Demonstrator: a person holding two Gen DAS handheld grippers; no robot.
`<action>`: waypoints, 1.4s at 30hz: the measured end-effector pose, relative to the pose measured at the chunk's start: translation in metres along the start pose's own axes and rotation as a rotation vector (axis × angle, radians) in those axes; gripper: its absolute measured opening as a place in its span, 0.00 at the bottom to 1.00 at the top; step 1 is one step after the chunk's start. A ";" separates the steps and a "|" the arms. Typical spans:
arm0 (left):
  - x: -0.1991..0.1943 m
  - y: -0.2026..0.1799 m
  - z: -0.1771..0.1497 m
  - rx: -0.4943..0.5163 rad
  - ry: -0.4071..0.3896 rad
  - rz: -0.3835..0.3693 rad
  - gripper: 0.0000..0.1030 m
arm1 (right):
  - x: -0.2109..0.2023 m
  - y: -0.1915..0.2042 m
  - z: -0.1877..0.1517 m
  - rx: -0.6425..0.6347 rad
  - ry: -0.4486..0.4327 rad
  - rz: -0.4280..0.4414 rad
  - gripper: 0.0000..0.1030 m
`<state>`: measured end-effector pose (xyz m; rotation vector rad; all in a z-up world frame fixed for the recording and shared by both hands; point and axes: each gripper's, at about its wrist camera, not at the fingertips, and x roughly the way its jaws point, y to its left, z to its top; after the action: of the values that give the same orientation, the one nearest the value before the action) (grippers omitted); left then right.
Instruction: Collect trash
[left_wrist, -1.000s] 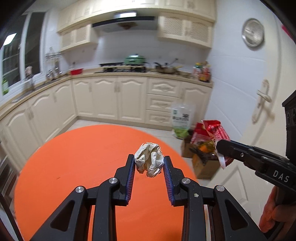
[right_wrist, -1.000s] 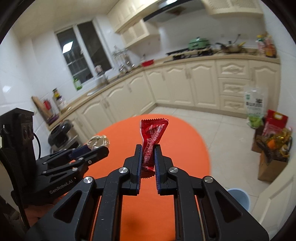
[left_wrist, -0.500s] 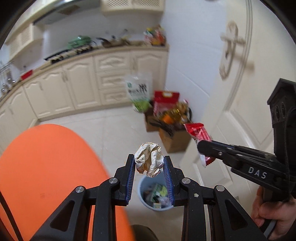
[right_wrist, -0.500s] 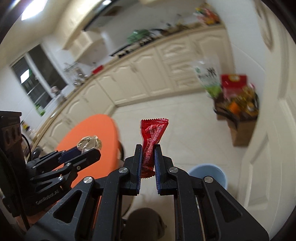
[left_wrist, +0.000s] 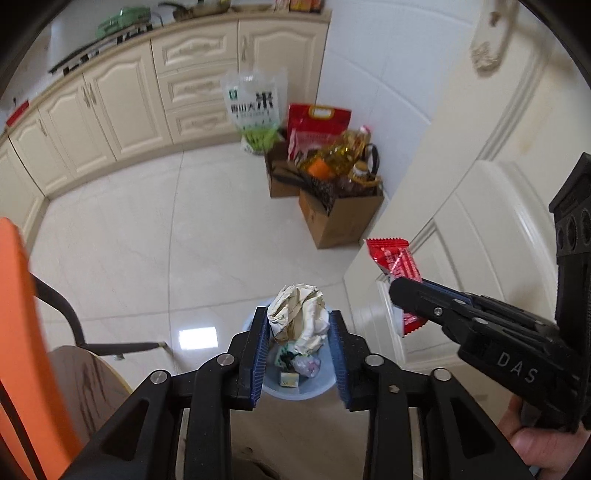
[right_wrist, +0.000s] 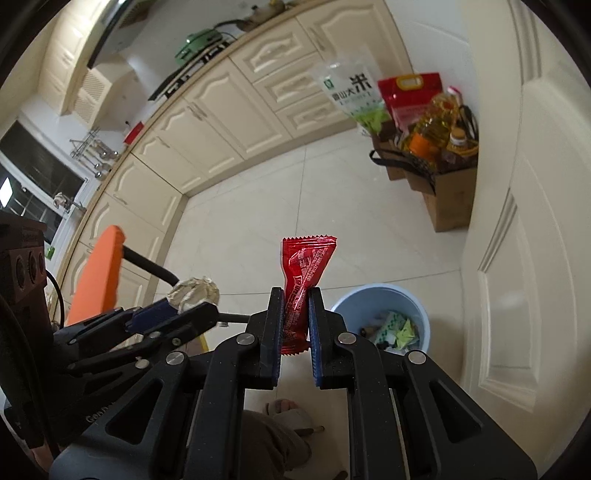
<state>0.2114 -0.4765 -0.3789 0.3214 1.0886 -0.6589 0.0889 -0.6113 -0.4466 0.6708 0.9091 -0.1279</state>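
Left gripper (left_wrist: 298, 325): my jaws have just been opening a little; the crumpled paper ball (left_wrist: 298, 317) sits between the blue pads, which press both its flanks.
Right gripper (right_wrist: 296, 310): pads pinched nearly together on the red snack wrapper (right_wrist: 304, 273).
Paper ball, place: in my left jaws, directly over the blue bin (left_wrist: 299, 384), which the left view shows below and between the fingers.
Wrapper, axis: long axis runs along the fingers, serrated top end pointing away from me; lower end tucked between the pads. In the left view it (left_wrist: 395, 266) sticks up and left out of the right gripper (left_wrist: 400, 295).
Bin, from right view: blue bin (right_wrist: 369, 299) on the floor just right of my right fingers, already holding scraps.
Hidden / unclear: the bin's near rim is cut off by my fingers in both views; its contents are too jumbled to name. Wrapper print unreadable. My right hand (left_wrist: 535, 443) shows only at the frame corner.
Change from earlier: a second ago both grippers faced the cabinets over the orange table (left_wrist: 18, 332); now the table is only a strip at the left edge, and both views look down at the tile floor (left_wrist: 147, 240) and bin.
Surroundings: cardboard boxes (left_wrist: 343, 218) of groceries by the white door (left_wrist: 480, 166).
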 end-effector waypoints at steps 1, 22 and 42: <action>0.012 -0.001 0.009 -0.001 0.015 0.000 0.30 | 0.005 -0.002 0.000 0.011 0.007 -0.009 0.18; -0.029 0.002 -0.015 0.043 -0.038 0.073 0.99 | -0.037 -0.039 -0.002 0.252 -0.083 -0.017 1.00; -0.256 0.067 -0.202 -0.111 -0.506 0.208 0.99 | -0.149 0.158 -0.022 -0.040 -0.271 0.032 1.00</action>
<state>0.0337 -0.2291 -0.2448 0.1548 0.5946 -0.4565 0.0403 -0.4985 -0.2656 0.6139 0.6390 -0.1669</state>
